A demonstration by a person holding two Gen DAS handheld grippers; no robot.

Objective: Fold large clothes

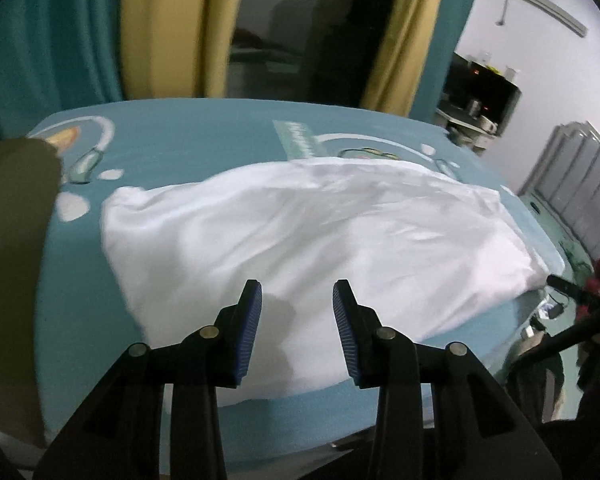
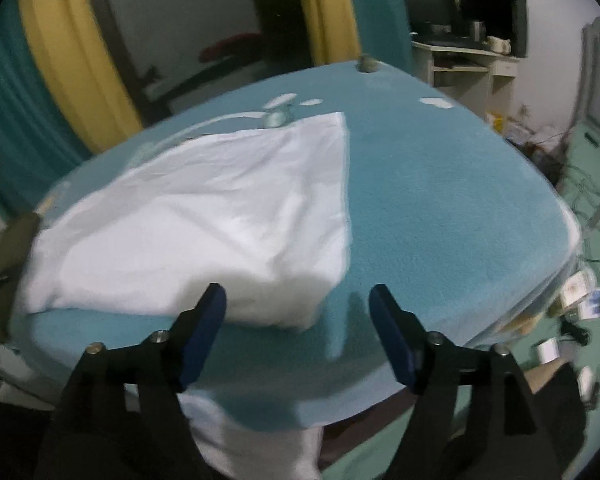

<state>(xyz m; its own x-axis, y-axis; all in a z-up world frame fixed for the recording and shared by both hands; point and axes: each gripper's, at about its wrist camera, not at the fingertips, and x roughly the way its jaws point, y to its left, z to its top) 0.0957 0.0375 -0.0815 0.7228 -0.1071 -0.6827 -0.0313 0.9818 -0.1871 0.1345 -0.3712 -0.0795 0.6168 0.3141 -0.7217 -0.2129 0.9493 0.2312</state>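
A large white garment [image 1: 300, 236] lies folded over on a teal table cover [image 1: 188, 144], wrinkled, its near edge close to the table's front. My left gripper [image 1: 297, 292] hovers above the garment's near edge, open, with nothing between its blue pads. In the right wrist view the same white garment [image 2: 204, 232] fills the left half of the table, with a straight edge on its right. My right gripper [image 2: 298, 294] stands wide open over the garment's near right corner, holding nothing. A white flap [image 2: 244, 436] hangs below the table's front edge.
Teal and yellow curtains [image 1: 172, 28] hang behind the table around a dark window. An olive-brown object [image 1: 12, 248] sits at the table's left end. A desk with a dark monitor [image 2: 492, 8] stands at the right; cables and clutter [image 2: 580, 300] cover the green floor.
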